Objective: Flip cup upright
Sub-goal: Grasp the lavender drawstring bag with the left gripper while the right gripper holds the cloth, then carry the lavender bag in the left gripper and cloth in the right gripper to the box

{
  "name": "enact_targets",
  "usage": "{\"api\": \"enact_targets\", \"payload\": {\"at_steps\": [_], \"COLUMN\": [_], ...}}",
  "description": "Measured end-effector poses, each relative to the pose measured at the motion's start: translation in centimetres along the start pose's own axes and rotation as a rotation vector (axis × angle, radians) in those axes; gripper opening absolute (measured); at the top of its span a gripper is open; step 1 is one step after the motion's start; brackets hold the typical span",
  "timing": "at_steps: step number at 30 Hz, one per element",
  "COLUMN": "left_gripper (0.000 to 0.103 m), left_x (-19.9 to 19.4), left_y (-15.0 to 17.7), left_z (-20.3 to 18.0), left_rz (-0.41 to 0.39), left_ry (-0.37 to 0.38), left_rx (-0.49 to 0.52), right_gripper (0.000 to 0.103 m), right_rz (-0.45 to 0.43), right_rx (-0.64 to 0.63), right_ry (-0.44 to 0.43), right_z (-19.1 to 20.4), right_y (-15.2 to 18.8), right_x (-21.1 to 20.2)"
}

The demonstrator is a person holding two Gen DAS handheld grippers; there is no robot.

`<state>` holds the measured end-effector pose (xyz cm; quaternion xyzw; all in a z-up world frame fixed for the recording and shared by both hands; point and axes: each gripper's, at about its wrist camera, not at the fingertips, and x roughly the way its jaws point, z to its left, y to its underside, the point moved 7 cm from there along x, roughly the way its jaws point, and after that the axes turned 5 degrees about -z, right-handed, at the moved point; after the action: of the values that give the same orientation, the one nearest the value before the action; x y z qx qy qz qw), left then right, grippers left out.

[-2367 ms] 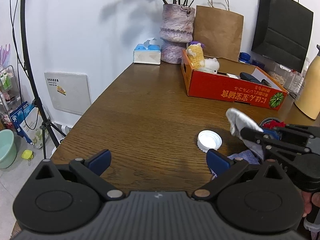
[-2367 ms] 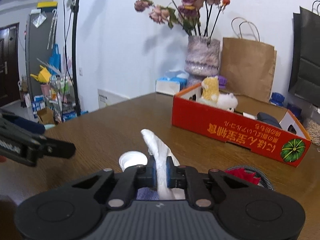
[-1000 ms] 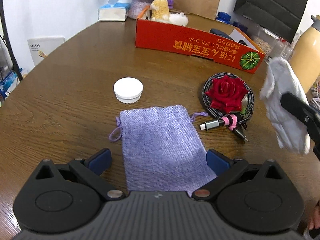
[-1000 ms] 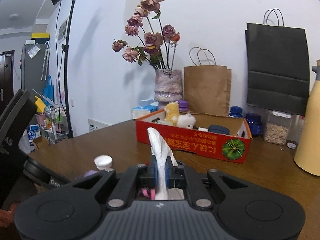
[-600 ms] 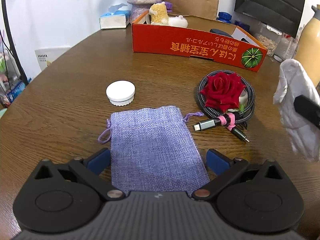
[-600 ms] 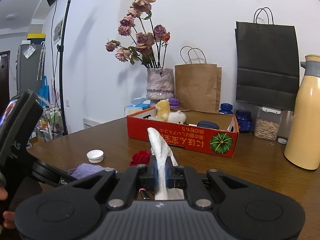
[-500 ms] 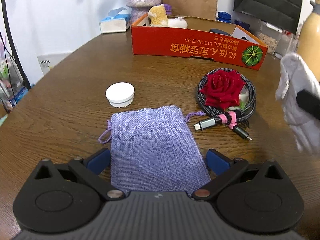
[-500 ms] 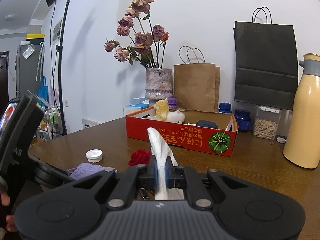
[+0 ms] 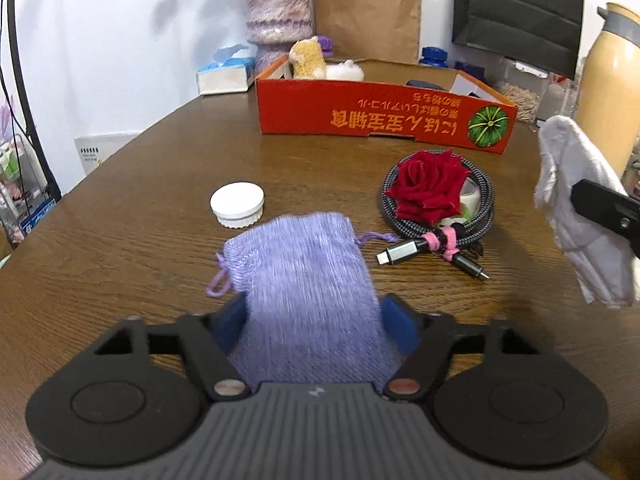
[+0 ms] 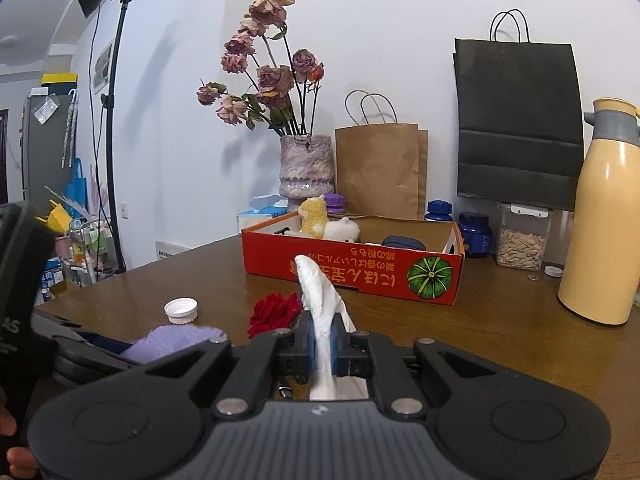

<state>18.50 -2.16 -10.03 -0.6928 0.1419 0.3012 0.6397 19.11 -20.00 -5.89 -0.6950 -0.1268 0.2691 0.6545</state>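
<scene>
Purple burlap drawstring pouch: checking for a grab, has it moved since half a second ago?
Yes. The purple burlap drawstring pouch has lifted, its mouth nearer the white ribbed cap.

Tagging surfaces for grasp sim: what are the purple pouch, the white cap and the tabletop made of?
Purple pouch: coarse woven fabric, burlap-like, matte; visible weave and drawstring.
White cap: likely plastic, smooth with a slight sheen, ribbed rim.
Tabletop: wood or wood veneer, dark brown with open grain lines and a low sheen.

The small white ribbed cup (image 9: 237, 204) sits flat face up on the wooden table (image 9: 120, 220), just beyond the purple pouch (image 9: 304, 264).
</scene>
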Motion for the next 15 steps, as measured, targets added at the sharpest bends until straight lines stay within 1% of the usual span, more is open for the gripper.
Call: {"api": "enact_targets", "payload": {"at_steps": [1,3,6,8,10,15], "left_gripper": [0.057,0.03,0.012,0.011,0.01,0.01], "left_x": [-0.2,-0.5,-0.8,-1.0,-1.2,-2.1], "left_y": [0.0,0.1,0.1,0.1,0.0,-1.0], "left_z": [0.0,0.0,0.1,0.2,0.4,1.0], "left_rz": [-0.007,-0.021,-0.02,-0.017,-0.024,-0.057], "left_ry": [0.005,0.022,0.077,0.101,0.11,0.133], "left_rx": [0.003,0.01,0.013,0.007,0.007,0.004], "right_gripper": [0.007,0.007,0.007,0.007,0.007,0.007], "right_rz": [0.0,-0.002,0.001,0.004,0.006,0.006], "right_rx": [0.002,0.006,0.014,0.014,0.016,0.023], "right_ry": [0.002,0.004,0.016,0.025,0.029,0.041], "right_z": [0.0,0.1,0.2,0.2,0.4,0.8], "right_y": [0.0,0.1,0.3,0.4,0.5,0.4], "right_x": [0.0,-0.1,-0.1,-0.1,-0.2,-0.3]}}
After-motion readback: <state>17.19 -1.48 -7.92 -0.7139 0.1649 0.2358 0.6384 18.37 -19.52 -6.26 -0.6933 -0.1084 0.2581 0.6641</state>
